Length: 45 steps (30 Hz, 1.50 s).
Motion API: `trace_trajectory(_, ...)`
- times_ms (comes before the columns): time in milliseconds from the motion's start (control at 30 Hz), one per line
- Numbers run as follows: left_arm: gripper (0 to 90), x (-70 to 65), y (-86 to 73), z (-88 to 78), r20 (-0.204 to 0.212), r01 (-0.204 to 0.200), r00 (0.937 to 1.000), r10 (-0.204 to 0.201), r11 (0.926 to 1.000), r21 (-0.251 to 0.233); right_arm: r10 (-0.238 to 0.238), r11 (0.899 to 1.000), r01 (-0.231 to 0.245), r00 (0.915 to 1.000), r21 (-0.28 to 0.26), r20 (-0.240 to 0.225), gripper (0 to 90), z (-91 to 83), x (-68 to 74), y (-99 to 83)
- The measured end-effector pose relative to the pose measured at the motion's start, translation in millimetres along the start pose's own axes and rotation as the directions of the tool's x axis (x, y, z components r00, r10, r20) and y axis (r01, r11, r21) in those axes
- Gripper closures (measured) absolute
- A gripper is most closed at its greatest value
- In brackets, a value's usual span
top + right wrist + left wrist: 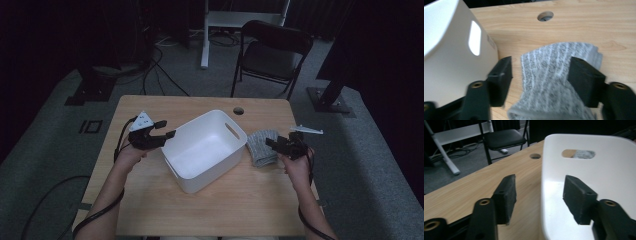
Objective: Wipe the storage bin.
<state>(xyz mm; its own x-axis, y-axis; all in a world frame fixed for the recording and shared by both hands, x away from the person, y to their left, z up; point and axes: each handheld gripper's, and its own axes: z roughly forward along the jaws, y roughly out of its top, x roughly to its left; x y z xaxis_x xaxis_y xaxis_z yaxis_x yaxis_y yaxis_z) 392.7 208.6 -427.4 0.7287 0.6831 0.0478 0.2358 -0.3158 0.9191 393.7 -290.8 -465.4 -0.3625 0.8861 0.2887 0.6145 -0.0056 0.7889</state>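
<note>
A dim room with grey carpet, a black folding chair [272, 52] and a white stand leg [204, 37] lies behind a light wooden surface [150, 210]. A grey ribbed sock [262, 146] lies flat near the right edge of the surface, just beside the right wall of a white plastic bin [205, 149]; whether the two touch cannot be told. The bin stands near the middle of the surface, turned at an angle, with a slot handle [232, 131] in its right wall. A round cable hole [238, 110] sits in the surface near the far edge, behind the bin.

The right hand-held gripper [281, 144] hangs over the right end of the sock; in the right gripper view its jaws stand apart with the sock [554, 82] below and between them, pads not pressing on it. The left hand-held gripper [165, 130] hovers at the bin's left corner; in the left gripper view its jaws stand apart, one over bare wood, the other over the bin's rim [546, 202], with nothing gripped.
</note>
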Motion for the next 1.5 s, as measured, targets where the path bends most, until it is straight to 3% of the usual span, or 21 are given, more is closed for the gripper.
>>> trace_trajectory(67,40.0,-2.5,1.3,-3.1,0.011,0.012,0.9999,-0.012,0.9999,-0.005,-0.019,1.0,0.019,0.9987,-0.006,-0.048,26.0,-1.4,1.3,-0.3)
trace_trajectory(167,36.2,-5.9,2.4,-7.9,0.009,0.032,0.9994,-0.032,0.9994,-0.008,-0.047,0.999,0.048,0.9967,0.008,-0.066,22.7,-0.8,4.8,-2.4)
trace_trajectory(233,33.7,-7.4,2.2,-11.0,0.003,0.041,0.9992,-0.041,0.9991,-0.008,-0.052,0.998,0.054,0.9958,0.021,-0.075,14.7,1.2,5.7,-5.2)
trace_trajectory(333,30.2,-10.1,0.1,-16.4,-0.028,0.054,0.9982,-0.054,0.9985,0.003,-0.05,0.999,0.052,0.9951,0.018,-0.085,14.3,4.9,4.7,-12.1)
trace_trajectory(500,28.0,-10.1,-7.1,-28.7,-0.049,0.094,0.9943,-0.094,0.9956,0.001,-0.043,0.999,0.043,0.9976,-0.003,-0.054,14.3,4.6,1.6,-22.4)
trace_trajectory(600,27.2,-9.4,-14.1,-35.8,-0.074,0.112,0.991,-0.111,0.9936,0.01,-0.043,0.999,0.043,0.998,0.008,-0.047,14.2,2.8,-0.7,-27.0)
trace_trajectory(933,25.8,-7.7,-36.1,-56.1,-0.099,0.16,0.982,-0.161,0.987,-0.012,-0.08,0.996,0.08,0.9967,0.026,-0.017,14.1,-7.5,-2.3,-42.3)
trace_trajectory(1200,25.8,-9.4,-61.9,-69.7,-0.133,0.197,0.9718,-0.195,0.9804,0.002,-0.094,0.994,0.093,0.9956,0.057,0.005,13.8,-10.4,-2.9,-60.5)
trace_trajectory(1400,25.8,-12.9,-84.3,-73.8,-0.149,0.23,0.9632,-0.224,0.9729,0.025,-0.1,0.994,0.097,0.9938,0.058,0.047,13.7,-11.7,-2.7,-77.1)
trace_trajectory(1500,25.8,-15.1,-96.5,-72.0,-0.164,0.254,0.9556,-0.245,0.9662,0.041,-0.102,0.994,0.099,0.9921,0.049,0.073,13.7,-13.2,-1.0,-84.3)
